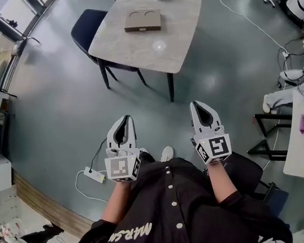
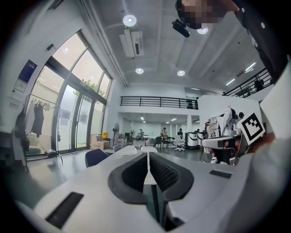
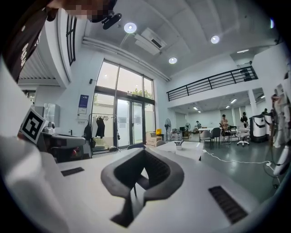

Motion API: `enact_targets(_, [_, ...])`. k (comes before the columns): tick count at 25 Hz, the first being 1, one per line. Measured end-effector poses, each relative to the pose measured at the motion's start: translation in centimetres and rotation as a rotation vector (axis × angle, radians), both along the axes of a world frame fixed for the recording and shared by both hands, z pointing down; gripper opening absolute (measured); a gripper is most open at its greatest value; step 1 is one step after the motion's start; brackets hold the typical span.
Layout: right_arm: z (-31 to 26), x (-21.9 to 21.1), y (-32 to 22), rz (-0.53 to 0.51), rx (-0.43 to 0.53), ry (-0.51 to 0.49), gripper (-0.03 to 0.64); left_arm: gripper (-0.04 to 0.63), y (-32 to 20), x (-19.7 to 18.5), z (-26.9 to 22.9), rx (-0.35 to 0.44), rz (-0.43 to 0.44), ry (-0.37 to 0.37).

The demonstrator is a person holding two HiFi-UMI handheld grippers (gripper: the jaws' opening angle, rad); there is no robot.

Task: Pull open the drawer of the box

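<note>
The box (image 1: 142,20) is tan brown, on a pale beige-grey worktop (image 1: 175,43) with faint marbling. Beside the worktop, a chair (image 1: 85,29) is dark navy, and under the worktop the floor (image 1: 55,103) is glossy grey-green. The left gripper (image 1: 123,122) and right gripper (image 1: 199,106) are white, with black-lined jaws and black-and-white square markers. The person's shirt (image 1: 176,220) is black with white buttons.

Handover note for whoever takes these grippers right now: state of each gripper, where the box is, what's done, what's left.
Left gripper: shut, empty, held low in front of the body.
Right gripper: shut, empty, level with the left.
Wooden box: on the table, well ahead of both grippers; drawer looks closed.
Done: nothing.
Left: step up to the table, probably grip the drawer front, and pull it open.
</note>
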State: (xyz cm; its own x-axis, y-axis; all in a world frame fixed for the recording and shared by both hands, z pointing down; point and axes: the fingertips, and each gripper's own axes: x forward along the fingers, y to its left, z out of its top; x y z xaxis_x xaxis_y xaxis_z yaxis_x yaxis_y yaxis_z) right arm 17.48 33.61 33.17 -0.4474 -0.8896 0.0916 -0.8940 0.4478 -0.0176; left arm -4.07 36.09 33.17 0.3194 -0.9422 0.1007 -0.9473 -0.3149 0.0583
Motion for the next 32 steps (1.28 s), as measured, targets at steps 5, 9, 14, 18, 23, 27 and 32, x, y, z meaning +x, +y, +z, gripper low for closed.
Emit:
enact_targets(5, [0.9,1.4,-0.4,0.01,-0.013,0.01,-0.003,0.025,0.2,0.5,-0.1,0.012,-0.025,0.0])
enact_targets(9, [1.1,1.4,-1.3,0.004,-0.018,0.009,-0.003,0.025,-0.7,0.3,0.4,0.0,-0.024,-0.007])
enact_targets(14, [1.6,0.8,-3.9,0.019,-0.027,0.015,-0.003,0.025,-3.9,-0.7,0.9,-0.002,-0.018,0.002])
enact_targets(18, [1.8,-0.4,-7.4,0.026,-0.031,0.021,-0.003,0.025,-7.8,-2.0,1.2,-0.004,-0.005,0.008])
enact_targets(23, [1.5,-1.9,-12.8,0.03,-0.03,0.031,-0.003,0.025,-13.6,-3.4,1.2,-0.002,0.007,0.017])
enact_targets(27, [1.0,-3.5,-18.1,0.029,-0.027,0.051,-0.003,0.025,-18.7,-5.2,0.7,0.009,0.013,0.026])
enact_targets(32, [-0.4,-6.1,-24.0,0.037,-0.007,0.057,-0.003,0.025,-24.2,-7.9,-0.4,0.028,0.027,0.027])
